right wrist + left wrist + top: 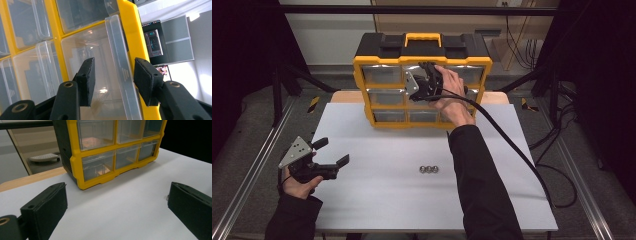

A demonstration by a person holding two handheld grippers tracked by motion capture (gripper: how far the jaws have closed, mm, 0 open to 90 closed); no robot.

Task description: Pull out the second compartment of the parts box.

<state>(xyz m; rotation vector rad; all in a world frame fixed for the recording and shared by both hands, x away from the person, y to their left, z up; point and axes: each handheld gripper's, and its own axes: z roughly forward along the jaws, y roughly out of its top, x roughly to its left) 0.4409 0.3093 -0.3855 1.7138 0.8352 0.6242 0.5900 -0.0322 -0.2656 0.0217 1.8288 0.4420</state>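
A yellow and black drawer cabinet (422, 47) with clear drawers stands at the far middle of the white table (377, 200). My right gripper (428, 71) is up against its top row, at the middle drawer. In the right gripper view the jaws are open (115, 67) and straddle that drawer's clear handle lip (120, 62), with a gap on each side. My left gripper (333, 151) rests open near the table's left edge, holding nothing. In the left gripper view the wide-open gripper (116, 195) faces the cabinet's (75, 162) lower corner. Three small metal nuts (429, 169) lie in a row mid-table.
The right gripper's black cable (512, 145) trails over the table's right side. A wooden board (347, 96) shows behind the white surface. Metal rails (257, 165) run along both sides of the table. All drawers in view look shut.
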